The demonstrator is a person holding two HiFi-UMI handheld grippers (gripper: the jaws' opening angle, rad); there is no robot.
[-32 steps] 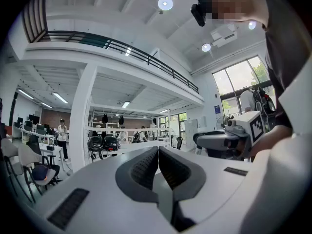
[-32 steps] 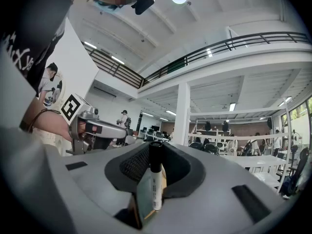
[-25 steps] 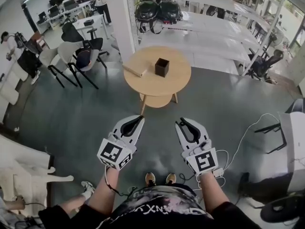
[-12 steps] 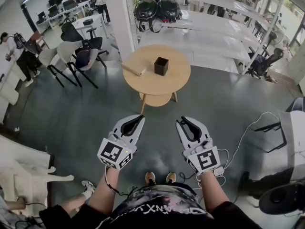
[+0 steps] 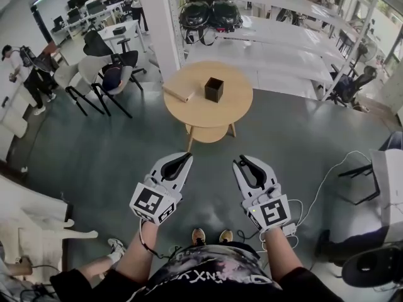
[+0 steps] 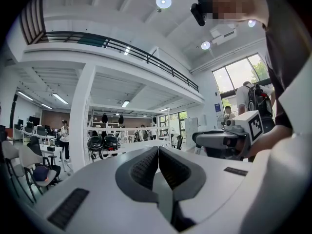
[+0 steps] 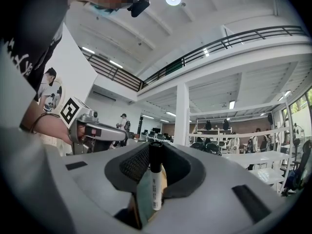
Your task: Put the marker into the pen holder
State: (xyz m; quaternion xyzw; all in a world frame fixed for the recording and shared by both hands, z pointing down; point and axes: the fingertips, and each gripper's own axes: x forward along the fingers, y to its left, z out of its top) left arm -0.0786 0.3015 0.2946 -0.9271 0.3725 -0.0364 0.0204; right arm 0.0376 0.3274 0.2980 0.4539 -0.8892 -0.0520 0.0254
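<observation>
Pinching marker (image 7: 155,179) in right hand-held gripper (image 7: 155,149), left hand-held gripper (image 6: 158,152) pressed together

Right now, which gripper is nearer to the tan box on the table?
Left. The left gripper is short of the table, nearly in line with the tan box; the right gripper, equally short, is further right.

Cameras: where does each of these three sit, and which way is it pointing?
Head view: on the person's head, facing steeply down at the table with the pen holder; shows both arms, the left tool and the right tool.
Left gripper view: on the left tool, looking along its shut jaws into the hall; the person's torso shows at right.
Right gripper view: on the right tool, looking along its jaws, shut on the marker; the person's arm shows at left.
Shared: each gripper view shows the other tool.
</observation>
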